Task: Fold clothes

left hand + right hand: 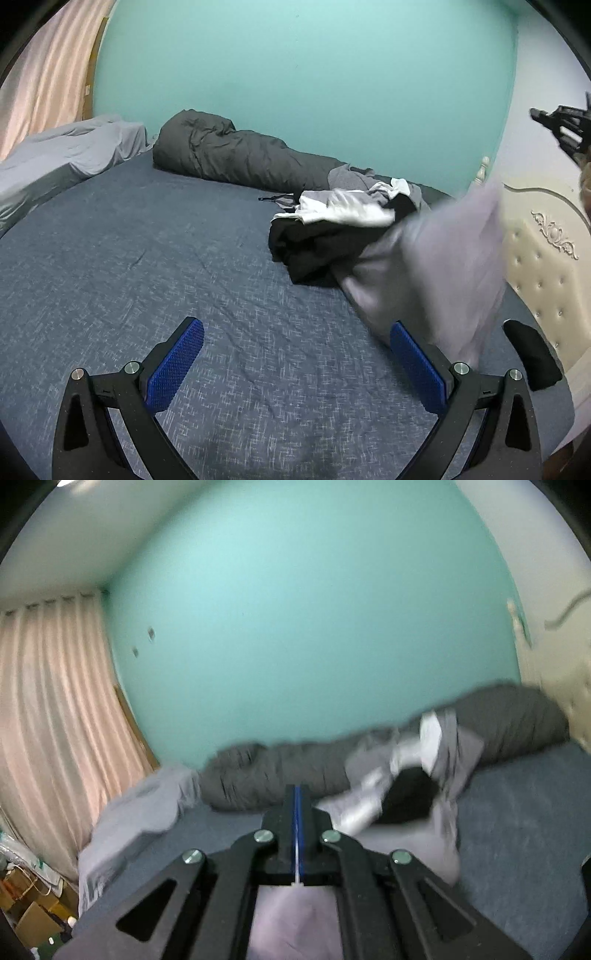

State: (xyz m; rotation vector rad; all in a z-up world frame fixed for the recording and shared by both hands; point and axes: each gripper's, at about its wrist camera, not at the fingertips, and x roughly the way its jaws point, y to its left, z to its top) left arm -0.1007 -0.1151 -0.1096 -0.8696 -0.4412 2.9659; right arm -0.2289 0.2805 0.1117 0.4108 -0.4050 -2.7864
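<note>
While the left wrist view looks down across the blue bedsheet (155, 251), we find in it a cream tufted headboard (546, 266) at the right edge that the right wrist view barely catches. The right wrist view alone gives us the pink curtain (55, 716) at full height on the left and cardboard boxes (33, 919) in the lower left corner.

Our left gripper (295, 369) sits low in its frame, angled down at the sheet, its two blue pads spread wide with nothing between them. Our right gripper (297, 834) points nearly level at the teal wall (295, 627), its fingers pressed together on a thin edge of the pale lilac garment (291, 923), which shows as a white sliver between the blue pads and hangs below them at the bottom centre. In the left wrist view that same garment (436, 266) rises blurred from the sheet toward the upper right, where part of the right gripper's black frame shows at the edge.

We count two grippers, one lifted garment, one heap of black, white and grey clothes (332, 229) right of centre, one rolled dark grey duvet (229, 155) along the wall, and one grey-covered pillow (62, 155) at the left.
</note>
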